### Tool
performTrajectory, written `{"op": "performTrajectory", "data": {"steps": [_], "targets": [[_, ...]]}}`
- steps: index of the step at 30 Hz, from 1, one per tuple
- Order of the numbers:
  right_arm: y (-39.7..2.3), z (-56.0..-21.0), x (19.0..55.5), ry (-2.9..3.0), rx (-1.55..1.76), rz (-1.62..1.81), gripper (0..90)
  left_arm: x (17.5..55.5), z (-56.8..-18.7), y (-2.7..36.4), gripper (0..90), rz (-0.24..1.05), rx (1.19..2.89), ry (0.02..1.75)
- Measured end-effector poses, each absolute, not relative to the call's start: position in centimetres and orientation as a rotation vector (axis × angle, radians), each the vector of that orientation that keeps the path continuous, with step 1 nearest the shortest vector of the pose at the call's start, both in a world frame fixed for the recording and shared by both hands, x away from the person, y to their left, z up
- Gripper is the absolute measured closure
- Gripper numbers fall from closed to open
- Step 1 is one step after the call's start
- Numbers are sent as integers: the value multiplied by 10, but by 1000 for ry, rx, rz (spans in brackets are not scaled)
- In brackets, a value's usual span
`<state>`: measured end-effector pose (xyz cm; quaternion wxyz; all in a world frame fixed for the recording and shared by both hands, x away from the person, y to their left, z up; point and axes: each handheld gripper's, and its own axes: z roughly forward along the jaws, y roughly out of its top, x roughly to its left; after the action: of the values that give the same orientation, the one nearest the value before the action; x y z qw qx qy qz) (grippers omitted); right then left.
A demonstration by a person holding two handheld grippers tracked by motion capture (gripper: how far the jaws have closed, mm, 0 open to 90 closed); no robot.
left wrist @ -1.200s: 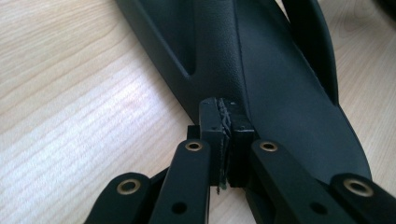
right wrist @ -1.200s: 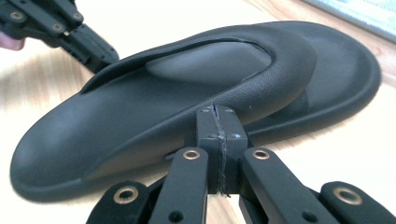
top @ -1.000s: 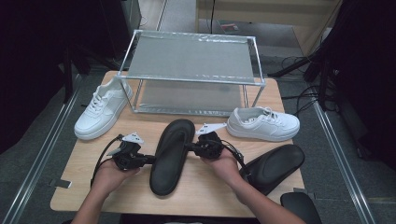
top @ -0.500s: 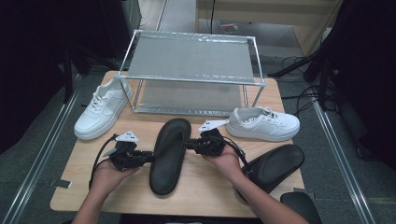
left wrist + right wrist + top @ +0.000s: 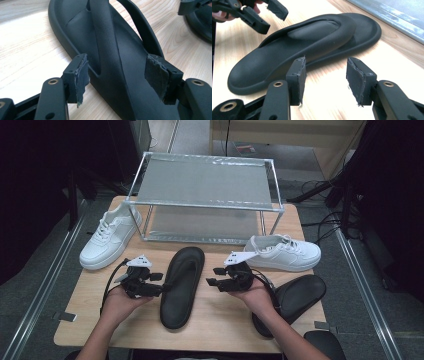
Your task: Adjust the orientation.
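Observation:
A black flip-flop (image 5: 181, 287) lies flat on the wooden table (image 5: 220, 330) between my two grippers. My left gripper (image 5: 160, 284) is at its left edge. In the left gripper view its jaws (image 5: 117, 75) have just been opening and stand wide apart. The flip-flop's (image 5: 107, 37) strap and rim lie between the pads (image 5: 80, 75) without being pressed. My right gripper (image 5: 213, 276) hangs a little to the right of the flip-flop. Its jaws (image 5: 325, 75) have also just been opening, with bare table between them and the flip-flop (image 5: 294, 50) just beyond.
A second black flip-flop (image 5: 295, 297) lies at the table's right edge under my right forearm. One white sneaker (image 5: 107, 240) sits at the left, another (image 5: 285, 254) at the right. A two-level metal rack (image 5: 205, 195) fills the back of the table.
Both grippers were shut on the flip-flop's edges and have let go. The right gripper has drawn back to the right, away from it. The flip-flop stays where it lay.

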<state>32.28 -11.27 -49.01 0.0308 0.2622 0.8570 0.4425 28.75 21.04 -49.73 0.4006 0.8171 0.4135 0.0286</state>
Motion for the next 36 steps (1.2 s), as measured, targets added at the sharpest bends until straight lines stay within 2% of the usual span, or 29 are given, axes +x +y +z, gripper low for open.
{"op": "performTrajectory", "data": {"steps": [10,22,36], "targets": [[-141,-472,303,2598,834,1382,516,301,-494,204,358,84,2092,1019],[-199,-466,294,2537,937,1348,606,307,-493,199,359,75,2119,992],[-259,-472,302,2499,1042,1323,701,309,-494,199,361,74,2124,1001]]}}
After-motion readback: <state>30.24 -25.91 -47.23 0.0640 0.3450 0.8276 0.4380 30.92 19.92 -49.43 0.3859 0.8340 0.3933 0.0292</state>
